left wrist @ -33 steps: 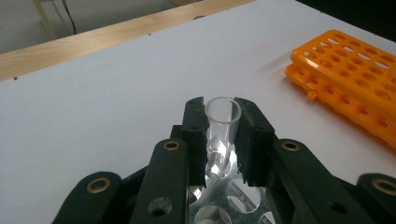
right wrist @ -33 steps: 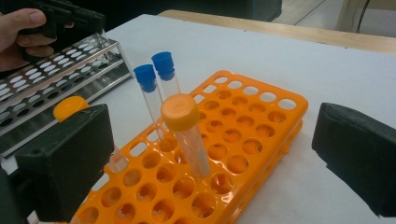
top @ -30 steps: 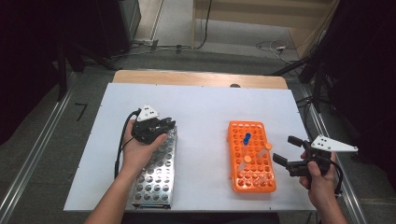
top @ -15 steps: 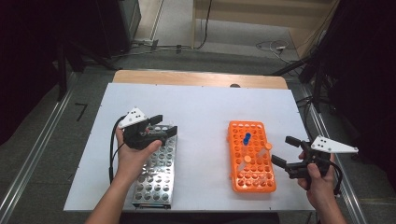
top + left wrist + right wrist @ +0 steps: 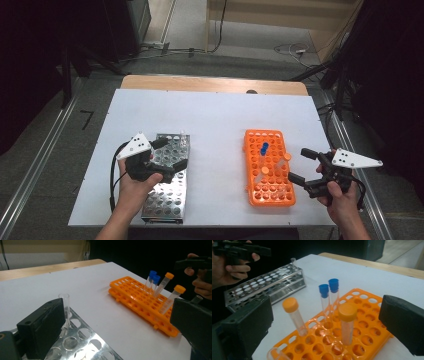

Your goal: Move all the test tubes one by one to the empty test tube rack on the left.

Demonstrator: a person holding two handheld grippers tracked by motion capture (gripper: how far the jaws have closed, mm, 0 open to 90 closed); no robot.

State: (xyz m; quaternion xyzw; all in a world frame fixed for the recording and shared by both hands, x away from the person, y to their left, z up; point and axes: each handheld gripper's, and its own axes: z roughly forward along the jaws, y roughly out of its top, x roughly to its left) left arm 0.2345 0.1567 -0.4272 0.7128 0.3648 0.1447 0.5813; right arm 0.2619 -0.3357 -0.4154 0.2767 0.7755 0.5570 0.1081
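Near the desk's (image 5: 215,107) left front corner lies a metal rack (image 5: 167,192), long side running front to back. The left gripper (image 5: 169,154) hangs over its far half, jaws spread wide with nothing between them, the person's left hand (image 5: 132,182) wrapped round the handle. At the rack's far right corner stands a clear uncapped tube (image 5: 183,136); in the left gripper view that tube (image 5: 65,308) rises just beside the nearer jaw, and I cannot tell whether they touch.

Across a bare stretch of the white top, toward the right front, sits the orange rack (image 5: 267,167), well apart from the metal one. Two blue-capped tubes (image 5: 264,149) stand side by side near its middle. From the right gripper view the blue pair (image 5: 329,298) is upright, with two orange-capped tubes (image 5: 295,316) nearer the camera, one leaning, one straight.

The right gripper (image 5: 299,165) is just off the orange rack's right edge, near the front right corner of the desk, jaws wide apart and empty, pointed at the rack. The right hand (image 5: 342,202) grips it from below.
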